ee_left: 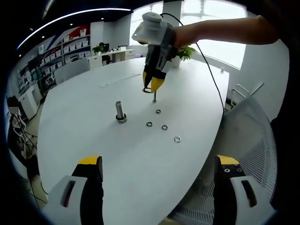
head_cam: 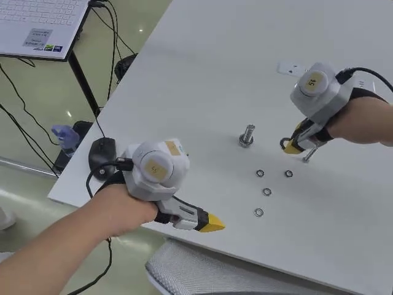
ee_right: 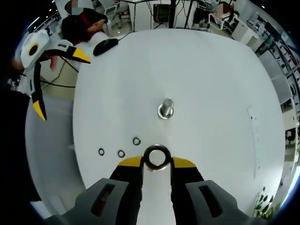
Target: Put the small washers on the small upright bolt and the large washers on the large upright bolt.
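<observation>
My right gripper (head_cam: pixel 292 146) is shut on a large steel washer (ee_right: pixel 157 148), held flat between its yellow tips just above the white table (head_cam: pixel 202 74). The small upright bolt (head_cam: pixel 309 155) stands right beside those tips. To their left stands the large upright bolt (head_cam: pixel 247 136), also seen ahead of the washer as the large bolt (ee_right: pixel 165 108). Several small washers (head_cam: pixel 267 192) lie loose on the table in front of the bolts. My left gripper (head_cam: pixel 212 224) hovers open near the table's front edge, its jaws wide apart with nothing between them (ee_left: pixel 158 161).
A black mouse (head_cam: pixel 101 153) lies at the table's left edge. A laptop (head_cam: pixel 40 24) sits on a side stand at the far left, with cables below. A mesh chair (head_cam: pixel 184 270) stands against the front edge. A small white plate (head_cam: pixel 288 67) lies further back.
</observation>
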Tool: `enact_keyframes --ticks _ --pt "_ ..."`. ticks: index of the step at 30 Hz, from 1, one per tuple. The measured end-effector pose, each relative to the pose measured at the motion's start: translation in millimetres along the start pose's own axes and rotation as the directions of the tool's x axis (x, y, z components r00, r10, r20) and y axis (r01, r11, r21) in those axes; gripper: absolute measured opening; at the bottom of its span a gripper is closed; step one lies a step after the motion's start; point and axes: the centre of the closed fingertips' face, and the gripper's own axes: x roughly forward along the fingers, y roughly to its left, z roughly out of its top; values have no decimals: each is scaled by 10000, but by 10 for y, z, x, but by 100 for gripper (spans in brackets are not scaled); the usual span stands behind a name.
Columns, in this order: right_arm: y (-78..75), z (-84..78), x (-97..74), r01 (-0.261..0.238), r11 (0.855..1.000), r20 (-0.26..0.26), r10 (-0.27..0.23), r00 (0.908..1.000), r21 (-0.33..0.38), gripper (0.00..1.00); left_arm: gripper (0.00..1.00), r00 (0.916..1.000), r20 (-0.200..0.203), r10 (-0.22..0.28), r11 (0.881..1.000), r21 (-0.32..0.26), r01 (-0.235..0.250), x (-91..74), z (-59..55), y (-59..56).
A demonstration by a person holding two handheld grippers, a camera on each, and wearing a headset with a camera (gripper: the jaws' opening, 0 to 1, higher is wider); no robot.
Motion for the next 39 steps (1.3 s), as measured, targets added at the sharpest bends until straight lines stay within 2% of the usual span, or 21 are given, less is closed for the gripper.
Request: enact_keyframes --ticks 3,6,8,15,20,22,24,29,34,39 --pt "-76 100 -3 22 10000 164 -22 9999 9 22 100 9995 289 -106 9999 46 105 9 48 -17" --pt "-111 183 3 -55 9999 373 50 9993 122 22 100 9989 443 -172 9998 36 170 15 76 -18" --pt "-201 215 42 -100 9999 338 98 9994 37 22 100 9988 461 -160 9999 66 157 21 84 -9" --pt "-233 362 82 -101 9996 372 111 9992 -272 22 100 9956 906 -234 9992 352 203 16 133 14" --pt "-234 481 113 -117 9987 444 139 9989 -492 22 100 9949 978 -256 9991 373 221 26 83 27" --pt "-236 523 124 -128 9983 468 155 9988 -568 22 100 9922 1219 -276 9990 375 232 13 93 14" --pt "-238 563 145 -168 9979 470 197 9987 -625 22 100 9924 1202 -266 9990 394 220 19 74 15" --pt "-280 613 227 -171 9967 363 200 9991 -789 22 100 9904 1344 -336 9983 523 268 35 42 4" --pt "-274 645 265 -207 9970 316 231 9992 -746 22 100 9865 1608 -318 9985 490 242 29 67 24" --pt "-279 661 328 -192 9964 156 205 9997 -824 22 100 9875 1533 -356 9985 454 290 46 37 49"
